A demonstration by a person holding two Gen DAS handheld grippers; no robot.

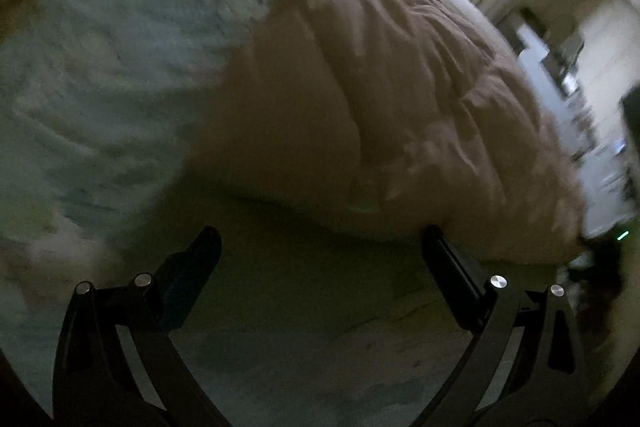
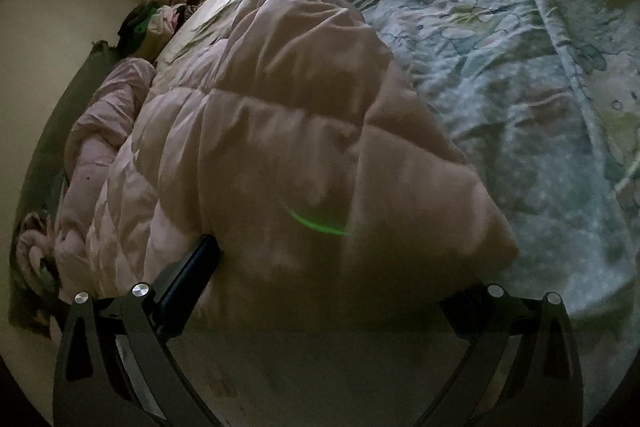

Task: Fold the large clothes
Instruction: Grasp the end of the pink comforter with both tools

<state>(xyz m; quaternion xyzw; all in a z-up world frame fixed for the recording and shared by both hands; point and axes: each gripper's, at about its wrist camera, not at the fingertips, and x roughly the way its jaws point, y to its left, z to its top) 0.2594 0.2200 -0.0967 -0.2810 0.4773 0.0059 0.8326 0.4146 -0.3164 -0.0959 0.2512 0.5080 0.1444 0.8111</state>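
Quilt (image 2: pixel 280 147) on bedsheet (image 2: pixel 520 87)

Left gripper (image 1: pixel 320 247) was spread wide, both black fingers (image 1: pixel 202 251) in view with nothing between them. Right gripper (image 2: pixel 332 267) also gaped wide; its left finger showed clearly, its right fingertip was hidden.

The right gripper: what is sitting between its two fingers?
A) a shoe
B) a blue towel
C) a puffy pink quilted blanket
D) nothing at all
C: in the right wrist view the right gripper has its fingers spread wide, with the bulging corner of the puffy pink quilted blanket filling the gap between them, on top of the flowery bedsheet.
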